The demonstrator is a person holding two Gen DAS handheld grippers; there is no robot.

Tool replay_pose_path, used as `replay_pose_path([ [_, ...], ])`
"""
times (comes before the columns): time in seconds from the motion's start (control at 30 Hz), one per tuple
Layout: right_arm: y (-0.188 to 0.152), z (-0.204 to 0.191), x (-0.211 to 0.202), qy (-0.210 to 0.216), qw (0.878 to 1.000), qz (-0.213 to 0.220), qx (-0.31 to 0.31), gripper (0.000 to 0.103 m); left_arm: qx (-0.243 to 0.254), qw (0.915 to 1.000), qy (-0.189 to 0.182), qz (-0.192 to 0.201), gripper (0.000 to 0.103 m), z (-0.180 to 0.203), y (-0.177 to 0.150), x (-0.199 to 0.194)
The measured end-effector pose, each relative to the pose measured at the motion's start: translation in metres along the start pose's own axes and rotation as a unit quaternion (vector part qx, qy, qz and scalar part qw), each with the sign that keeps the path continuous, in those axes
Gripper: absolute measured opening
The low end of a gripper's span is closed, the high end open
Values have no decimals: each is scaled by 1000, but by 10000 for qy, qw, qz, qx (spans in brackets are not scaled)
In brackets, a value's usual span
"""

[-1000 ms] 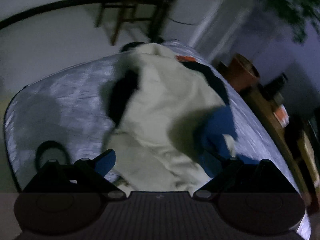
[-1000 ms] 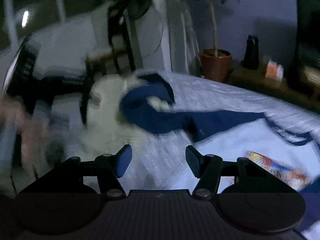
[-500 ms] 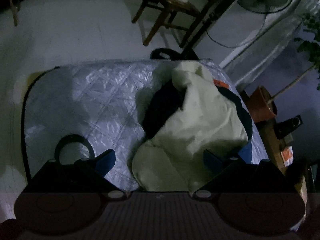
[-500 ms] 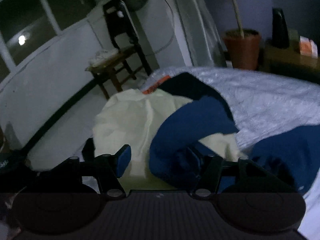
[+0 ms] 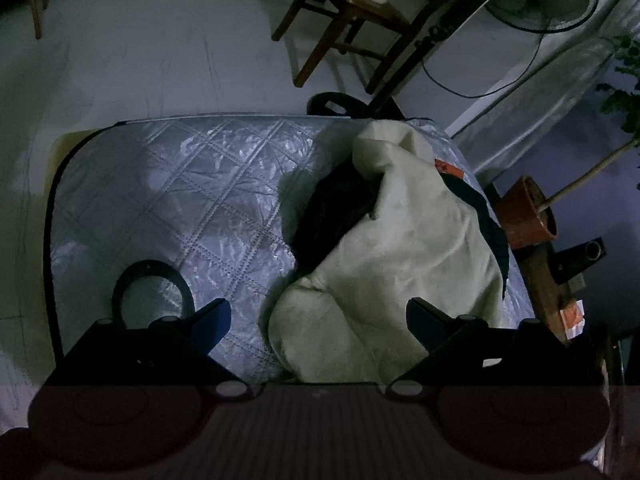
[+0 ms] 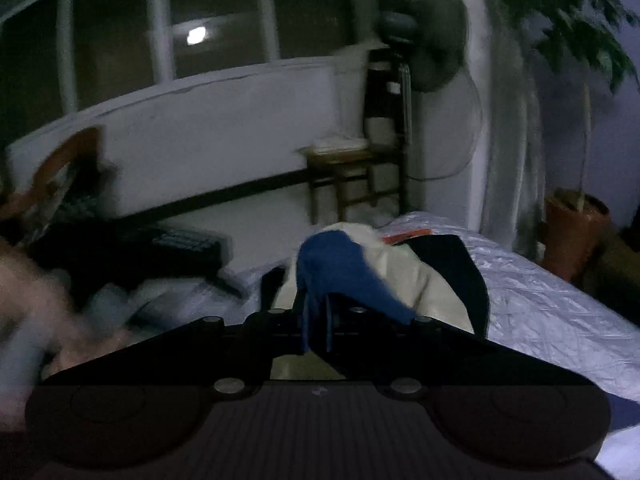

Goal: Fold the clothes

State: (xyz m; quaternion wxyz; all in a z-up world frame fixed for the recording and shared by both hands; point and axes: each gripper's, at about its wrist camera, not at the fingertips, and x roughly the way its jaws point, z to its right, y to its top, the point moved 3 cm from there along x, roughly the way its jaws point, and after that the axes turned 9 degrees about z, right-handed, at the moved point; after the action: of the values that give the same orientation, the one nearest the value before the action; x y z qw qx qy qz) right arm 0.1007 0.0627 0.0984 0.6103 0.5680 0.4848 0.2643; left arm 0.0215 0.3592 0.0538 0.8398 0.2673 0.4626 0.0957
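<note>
On the quilted silver mattress (image 5: 192, 200), we find a cream garment (image 5: 404, 256) heaped over dark clothing (image 5: 340, 208), with our left gripper (image 5: 318, 314) poised above it, fingers spread wide and grasping nothing. Our right gripper (image 6: 318, 320) is closing, its jaws pinching a fold of blue fabric (image 6: 340, 268) lifted above the same pile, near a wooden chair (image 6: 352, 172) and a standing fan (image 6: 428, 36).

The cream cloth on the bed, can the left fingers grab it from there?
Probably yes. The left gripper is open, the cream cloth lies right between and ahead of it on the mattress, and nothing blocks the way.
</note>
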Motion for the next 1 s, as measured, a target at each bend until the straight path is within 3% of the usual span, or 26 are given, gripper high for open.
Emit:
replay_pose_path([
  [0.13, -22, 19, -91, -625, 9976, 15, 308, 14, 91, 9999, -41, -42, 93, 6, -5, 1],
  [0.2, -38, 28, -130, -1012, 9936, 21, 500, 21, 222, 9997, -93, -96, 93, 12, -10, 2],
  [0.27, -58, 23, -142, -1095, 9912, -664, 320, 24, 356, 9992, -143, -142, 93, 18, -16, 2],
  [0.33, -76, 16, -148, -1096, 9837, -1421, 113, 35, 496, 9984, -205, -194, 93, 26, -22, 3],
  [0.4, -87, 21, -152, -1149, 9762, -1792, 423, 63, 624, 9974, -251, -251, 93, 32, -29, 4],
  [0.47, -91, 37, -162, -1690, 9674, -1753, 699, 65, 750, 9963, -297, -304, 93, 38, -35, 5],
  [0.57, -93, 69, -171, -2649, 9434, -1601, 1193, 66, 888, 9948, -358, -346, 93, 46, -43, 5],
  [0.63, -93, 74, -166, -2594, 9456, -1378, 1400, 67, 957, 9939, -404, -378, 93, 51, -47, 5],
  [0.7, -93, 73, -152, -2381, 9515, -1351, 1404, 78, 1026, 9928, -446, -420, 93, 56, -52, 5],
  [0.77, -96, 71, -135, -2273, 9549, -1411, 1287, 81, 1123, 9914, -480, -463, 93, 61, -58, 6],
  [0.93, -113, 80, -106, -2466, 9447, -1535, 1522, 81, 1324, 9882, -537, -550, 93, 70, -70, 7],
  [1.0, -119, 82, -101, -2495, 9418, -1540, 1643, 75, 1359, 9876, -550, -557, 93, 73, -72, 7],
])
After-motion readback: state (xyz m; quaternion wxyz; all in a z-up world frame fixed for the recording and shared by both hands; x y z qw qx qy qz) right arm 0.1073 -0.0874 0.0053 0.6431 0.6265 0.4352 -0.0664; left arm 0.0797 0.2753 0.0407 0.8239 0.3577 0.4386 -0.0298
